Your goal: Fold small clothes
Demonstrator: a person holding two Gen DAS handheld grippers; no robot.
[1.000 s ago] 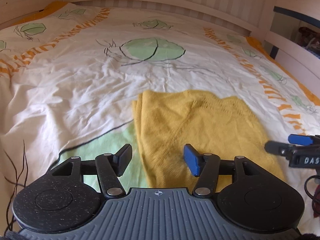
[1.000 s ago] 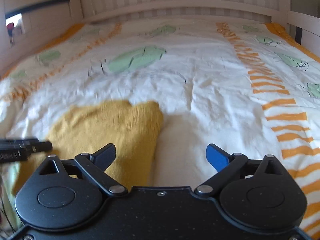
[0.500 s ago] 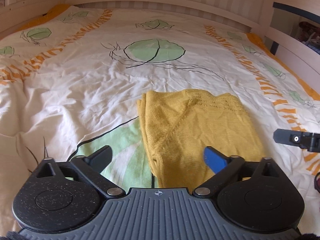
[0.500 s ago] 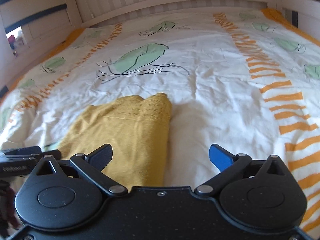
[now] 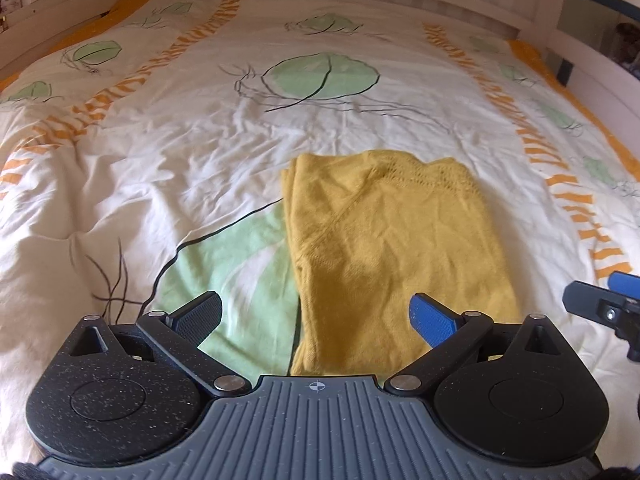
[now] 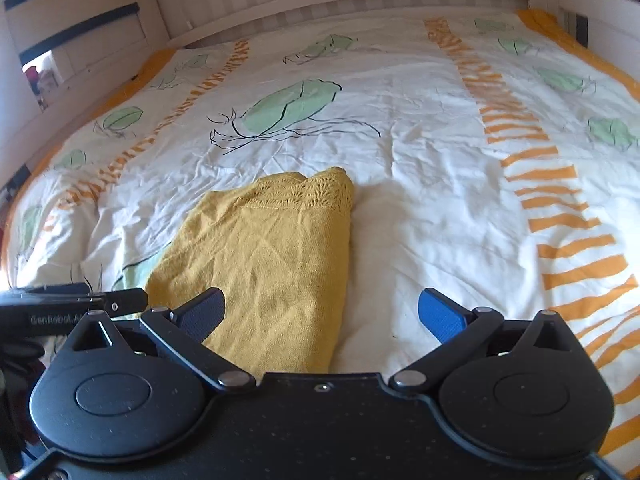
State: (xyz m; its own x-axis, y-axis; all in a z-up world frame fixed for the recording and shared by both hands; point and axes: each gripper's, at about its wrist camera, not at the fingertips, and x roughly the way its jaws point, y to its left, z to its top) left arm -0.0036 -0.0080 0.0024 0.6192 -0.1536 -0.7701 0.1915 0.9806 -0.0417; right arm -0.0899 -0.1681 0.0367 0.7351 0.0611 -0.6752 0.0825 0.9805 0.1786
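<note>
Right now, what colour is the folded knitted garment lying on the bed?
Mustard yellow, the folded knitted garment has an openwork band at its far edge; clearest in the left wrist view.

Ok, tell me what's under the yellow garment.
The yellow garment lies folded on the patterned bed cover, partly over a green leaf print. Whatever else lies beneath is covered.

wrist views, angled down, sharing bedspread (image 5: 200, 152)

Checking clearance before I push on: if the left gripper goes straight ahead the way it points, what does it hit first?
Most likely the folded yellow garment lying on the duvet, near its left edge; depth is hard to judge.
</note>
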